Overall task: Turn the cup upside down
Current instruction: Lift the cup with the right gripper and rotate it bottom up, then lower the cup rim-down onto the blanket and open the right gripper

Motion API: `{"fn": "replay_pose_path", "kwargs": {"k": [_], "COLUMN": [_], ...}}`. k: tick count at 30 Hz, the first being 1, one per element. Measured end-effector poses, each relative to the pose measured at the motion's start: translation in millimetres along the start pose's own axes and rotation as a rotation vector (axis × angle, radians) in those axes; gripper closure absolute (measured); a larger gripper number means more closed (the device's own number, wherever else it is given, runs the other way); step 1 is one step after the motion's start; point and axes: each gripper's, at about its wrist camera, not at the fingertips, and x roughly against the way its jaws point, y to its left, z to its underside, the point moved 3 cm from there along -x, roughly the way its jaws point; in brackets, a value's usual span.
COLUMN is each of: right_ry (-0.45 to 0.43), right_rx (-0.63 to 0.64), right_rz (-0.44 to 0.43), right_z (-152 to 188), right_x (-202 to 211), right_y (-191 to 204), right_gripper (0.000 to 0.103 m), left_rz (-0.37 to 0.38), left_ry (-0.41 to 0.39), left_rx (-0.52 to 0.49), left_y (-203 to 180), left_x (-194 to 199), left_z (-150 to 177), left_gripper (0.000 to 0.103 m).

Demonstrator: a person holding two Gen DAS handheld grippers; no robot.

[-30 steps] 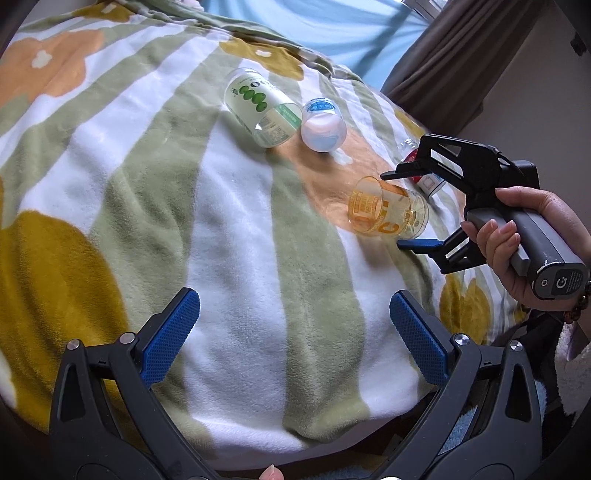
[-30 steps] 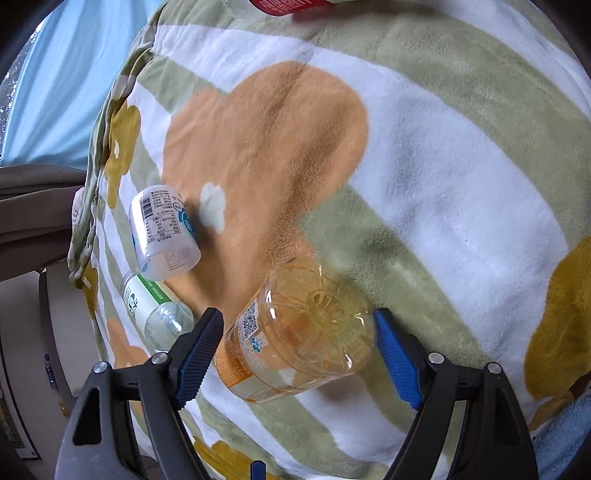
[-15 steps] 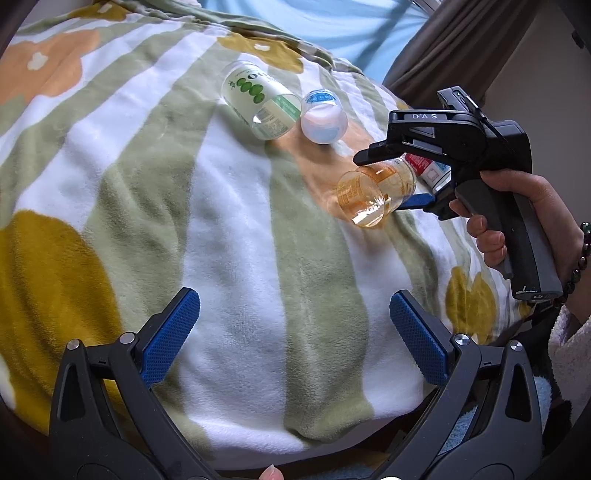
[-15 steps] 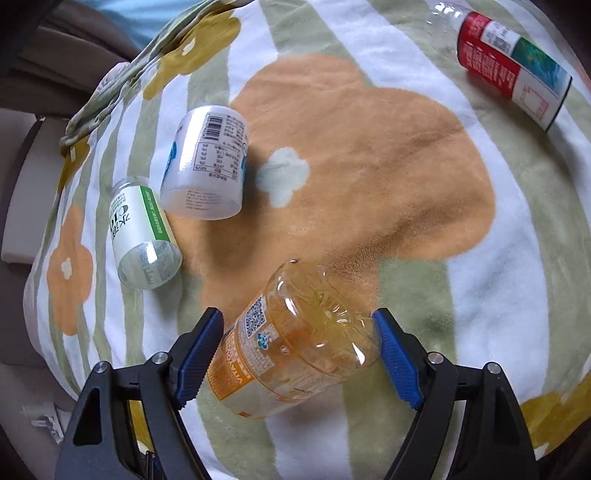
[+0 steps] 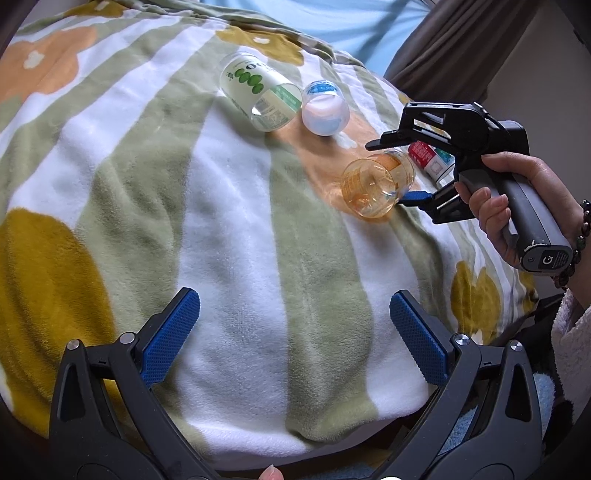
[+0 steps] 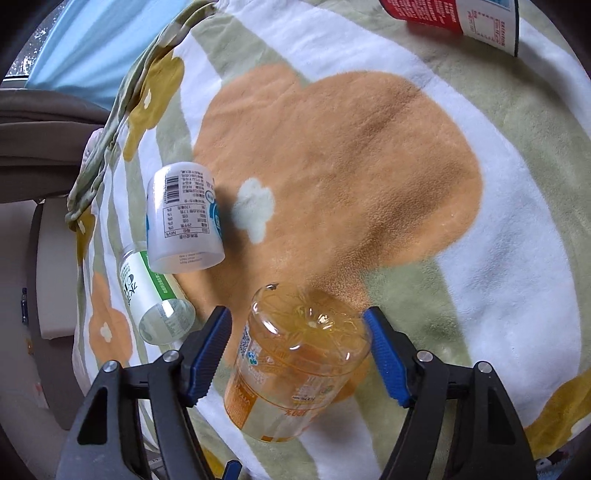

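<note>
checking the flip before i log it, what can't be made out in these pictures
- Right gripper: the right wrist view doesn't settle whether its pads touch the orange cup.
- Red-labelled bottle: cut off by the top edge in the right wrist view; the right gripper hides most of it in the left.
- White cup: label print too small in the left wrist view.

Ahead of the left gripper [image 5: 294,334], a wide stretch of blanket [image 5: 229,206] is lying bare, leaving open passage between its spread fingers. Farther ahead, 2 cut bottles are blocking the way: the green-labelled cup [image 5: 260,96] and the white cup [image 5: 325,110], lying side by side. The orange cup [image 6: 295,362] is filling the gap of the right gripper [image 6: 299,354]; just to its left those 2 cups are crowding, while the red-labelled bottle [image 6: 458,14] is lying well ahead.
</note>
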Motion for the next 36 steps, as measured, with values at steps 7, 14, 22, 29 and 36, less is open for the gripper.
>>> {"fn": "replay_pose_path", "kwargs": {"k": [7,14,22,29,36], "right_ry": [-0.037,-0.234,-0.513,-0.643,-0.665], "right_rx": [0.048,0.424,0.829,1.041,1.024], "right_rz": [0.0,0.051,0.181,0.247,0.187], "right_z": [4,32,79,119,122], "right_x": [9,42,41,18,23], "right_y": [6,44,61,57,46], "right_gripper": [0.042,0.042,0.042,0.042,0.042], "left_rz": [-0.005,-0.022,-0.043,-0.061,-0.079], "left_ry": [0.003,-0.009,-0.011,-0.004,0.011], "left_rx": [-0.001,-0.011,-0.022,-0.026,-0.051], "left_y": [-1,-1,-3,-4,-8], "left_x": [-2,1,1,-4,-9], "left_z": [0,1,2,1,3], "left_gripper": [0.001,0.001,0.001,0.001,0.001]}}
